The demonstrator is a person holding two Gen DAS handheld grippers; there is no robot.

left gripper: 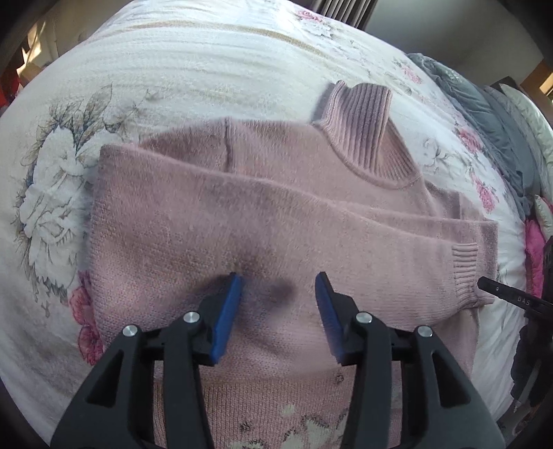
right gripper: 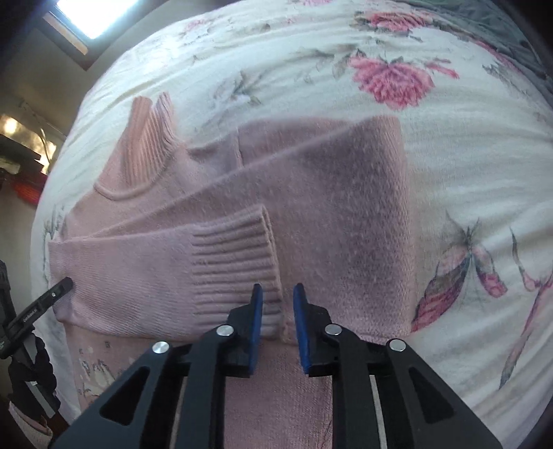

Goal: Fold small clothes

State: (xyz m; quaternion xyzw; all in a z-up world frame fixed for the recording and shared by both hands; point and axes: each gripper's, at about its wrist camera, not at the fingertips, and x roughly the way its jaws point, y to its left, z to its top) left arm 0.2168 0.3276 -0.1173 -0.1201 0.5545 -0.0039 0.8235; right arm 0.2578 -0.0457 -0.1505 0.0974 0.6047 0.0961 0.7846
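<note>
One pink sweater (left gripper: 276,214) lies flat on a floral bedspread (left gripper: 172,62), its ribbed collar (left gripper: 359,131) pointing away from the cameras. Both sleeves are folded across the chest, one over the other.

In the left wrist view, the bedspread's leftmost edge fades into the dark lens rim, and the room past it is too blurred to read. The left gripper (left gripper: 278,279) hovers over the sweater's middle with its two blue pads (left gripper: 228,311) wide apart and nothing between them; their shadow falls on the knit below. The black frame hides the lower hem, where only scraps of a pale print show. One ribbed cuff (left gripper: 465,273) sits at the sweater's right edge, and just beyond it a black finger of the other gripper enters, cut off by the frame. Grey bedding (left gripper: 484,114) is heaped at the far right, partly out of view.

In the right wrist view, a bright window (right gripper: 90,13) at upper left is blown out. The left gripper's tip (right gripper: 62,286) touches the sweater's left edge. A second cuff (right gripper: 238,262) lies at centre. The right gripper (right gripper: 278,290) has its pads close together but parted by a narrow gap; whether cloth sits between them is hidden by the pads.
</note>
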